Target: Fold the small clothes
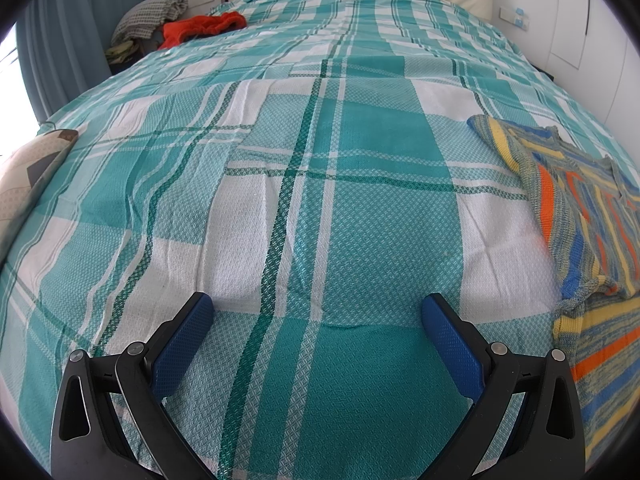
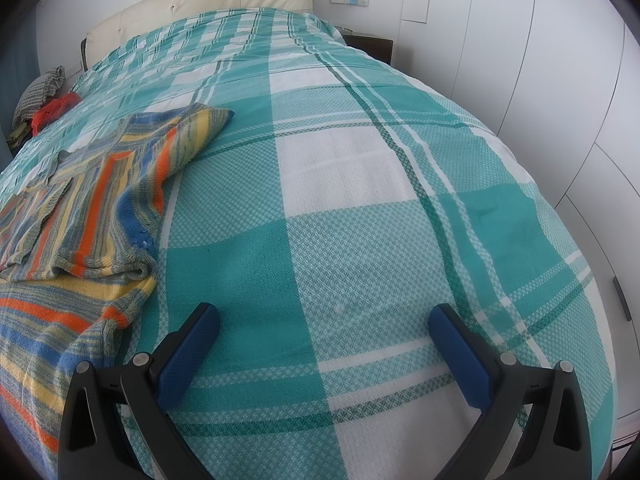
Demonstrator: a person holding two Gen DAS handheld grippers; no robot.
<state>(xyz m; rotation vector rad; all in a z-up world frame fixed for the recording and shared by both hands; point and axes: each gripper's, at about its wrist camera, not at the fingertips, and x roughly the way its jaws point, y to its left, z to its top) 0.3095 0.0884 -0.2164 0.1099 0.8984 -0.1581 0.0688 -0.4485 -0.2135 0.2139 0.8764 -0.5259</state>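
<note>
Two grippers hang over a bed, both spread wide with nothing between their blue pads. The left gripper [image 1: 318,306] sits at the bottom of its view above the teal and white plaid bedspread [image 1: 320,152], jaws far apart and clear of any cloth. The right gripper [image 2: 324,316] fills the bottom of its own view in the same way, wide open and empty over the checked cover. The striped knit garment [image 2: 100,200], in bands of orange, blue, yellow and grey, lies on the bedspread at the left side of the right wrist view, its near part spread flat toward the lower left and a folded-over layer lying across it higher up; its edge comes just beside the right gripper's left finger. In the left wrist view the same knit sits at the right edge of the frame, well apart from that gripper. In the upper left of the left wrist view a red garment [image 1: 200,26] lies at the far edge of the bed, with a grey checked pillow [image 1: 150,20] just behind it. A cream padded headboard [image 2: 200,4] runs across the top, and white cupboard doors [image 2: 560,80] fill the right side of the right wrist view.
</note>
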